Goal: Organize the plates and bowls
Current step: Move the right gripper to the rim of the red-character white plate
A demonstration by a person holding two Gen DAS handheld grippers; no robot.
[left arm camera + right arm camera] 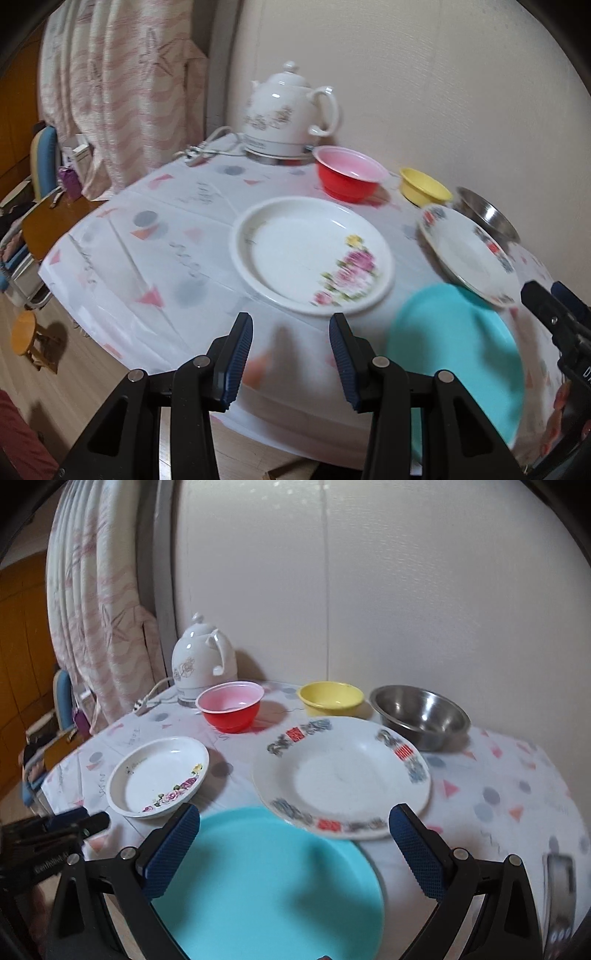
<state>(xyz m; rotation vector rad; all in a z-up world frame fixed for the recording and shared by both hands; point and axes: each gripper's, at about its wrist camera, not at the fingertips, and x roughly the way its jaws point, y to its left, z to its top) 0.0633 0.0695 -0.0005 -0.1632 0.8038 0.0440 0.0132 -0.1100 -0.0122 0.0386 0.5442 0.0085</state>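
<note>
Both grippers hover above the table's near edge, jaws spread, gripping nothing — left gripper point(291, 360) low centre before the rose-printed white plate point(312, 254), right gripper point(295, 853) straddling the round turquoise plastic plate point(266, 882).

A cream wall point(406, 590) runs behind the counter point(155, 258), which is covered with a white cloth printed with pink triangles and grey dots. A pink-patterned curtain point(122, 92) hangs at the left. Beyond it stand a blue chair point(44, 162) and a small wooden stool point(27, 338) on a pale wood floor point(55, 376).
</note>
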